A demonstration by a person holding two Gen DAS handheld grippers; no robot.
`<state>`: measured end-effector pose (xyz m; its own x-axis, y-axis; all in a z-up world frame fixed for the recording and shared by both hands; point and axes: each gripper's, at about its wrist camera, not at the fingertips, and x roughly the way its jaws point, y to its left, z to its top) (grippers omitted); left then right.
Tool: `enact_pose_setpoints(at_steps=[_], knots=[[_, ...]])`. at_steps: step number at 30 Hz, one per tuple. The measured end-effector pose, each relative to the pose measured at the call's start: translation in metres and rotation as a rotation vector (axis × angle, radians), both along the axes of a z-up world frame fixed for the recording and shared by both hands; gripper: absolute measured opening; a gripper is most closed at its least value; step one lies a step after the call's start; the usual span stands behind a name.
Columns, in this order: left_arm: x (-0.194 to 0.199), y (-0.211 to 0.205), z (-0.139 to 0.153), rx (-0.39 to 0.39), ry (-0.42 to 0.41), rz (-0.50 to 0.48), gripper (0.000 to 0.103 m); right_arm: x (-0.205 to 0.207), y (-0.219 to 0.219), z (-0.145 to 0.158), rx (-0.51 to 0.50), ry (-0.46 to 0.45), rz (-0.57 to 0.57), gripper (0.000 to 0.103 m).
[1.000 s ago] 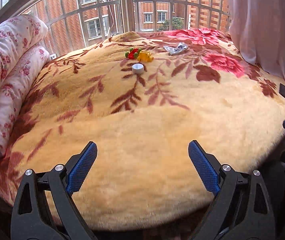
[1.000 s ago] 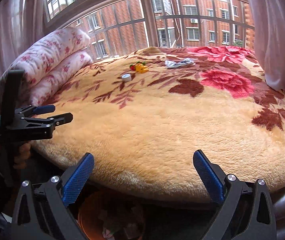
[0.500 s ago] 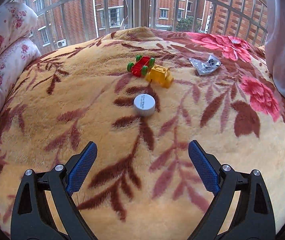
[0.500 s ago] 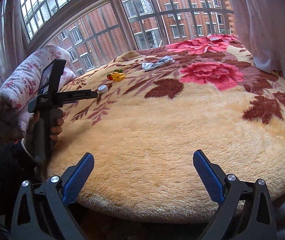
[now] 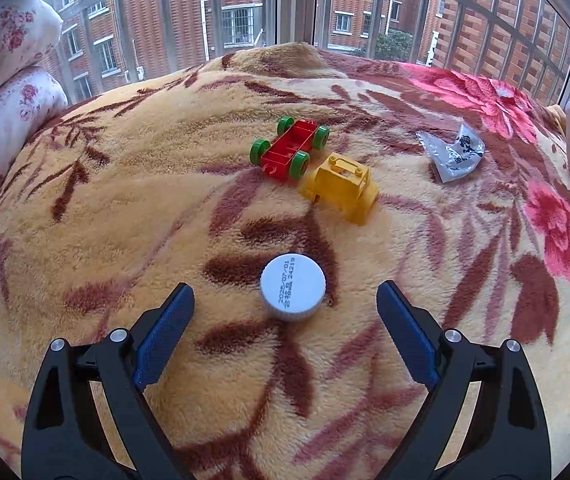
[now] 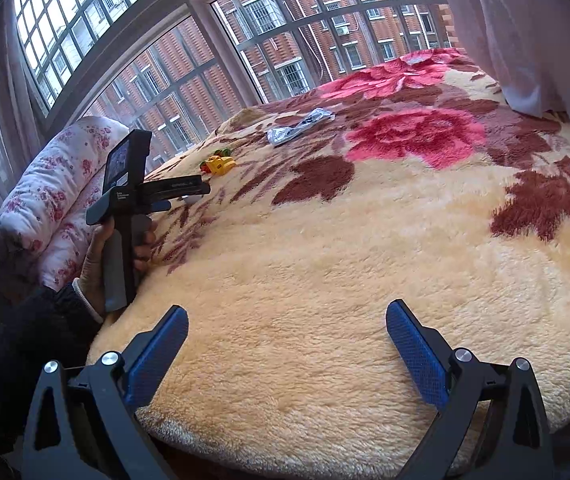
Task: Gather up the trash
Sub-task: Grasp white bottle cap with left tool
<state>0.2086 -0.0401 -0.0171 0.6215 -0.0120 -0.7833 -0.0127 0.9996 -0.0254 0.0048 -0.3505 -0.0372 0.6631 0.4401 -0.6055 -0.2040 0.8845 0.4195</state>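
So far nothing has been collected: both of my claws are empty. My left claw [image 5: 285, 316] is spread wide and hovers low over the bed's plush floral blanket [image 5: 125, 200]. A white bottle cap [image 5: 292, 287] lies flat on the blanket between the two blue pads [image 5: 165, 336], just ahead of their tips and not yet touched. Beyond the cap, a little to the right, sits a yellow toy block [image 5: 341, 188], and just past that a red toy car base with green wheels [image 5: 290, 148]. Farther off to the right lies a crumpled silver wrapper [image 5: 453, 152]. I judge the cap and the wrapper to be the trash; both remain to be picked up, and the toys probably stay.

My right claw [image 6: 285, 356] is also spread wide, holding nothing, near the bed's front edge. From it, the wrapper [image 6: 299, 125] is far ahead, and my left hand [image 6: 125, 248] gripping its tool is off to the left.

Compared with a second ago, my left claw has travelled from the bed's near edge right up to the cap. The right claw has tilted and moved only a little.
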Motion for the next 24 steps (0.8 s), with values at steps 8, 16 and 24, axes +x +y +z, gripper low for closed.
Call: enact_pose_setpoints(at_steps=[8, 16, 24], knots=[[0.002, -0.012, -0.005, 0.055, -0.005, -0.045, 0.054, 0.001, 0.0, -0.003, 0.004, -0.001, 0.002, 0.098], [-0.004, -0.011, -0.001, 0.023, -0.04, -0.07, 0.032, 0.007, 0.014, 0.004, 0.007, 0.019, 0.02, 0.098], [-0.013, 0.0, 0.008, -0.025, -0.097, -0.036, 0.031, 0.055, 0.035, 0.031, -0.071, 0.0, 0.017, 0.098]])
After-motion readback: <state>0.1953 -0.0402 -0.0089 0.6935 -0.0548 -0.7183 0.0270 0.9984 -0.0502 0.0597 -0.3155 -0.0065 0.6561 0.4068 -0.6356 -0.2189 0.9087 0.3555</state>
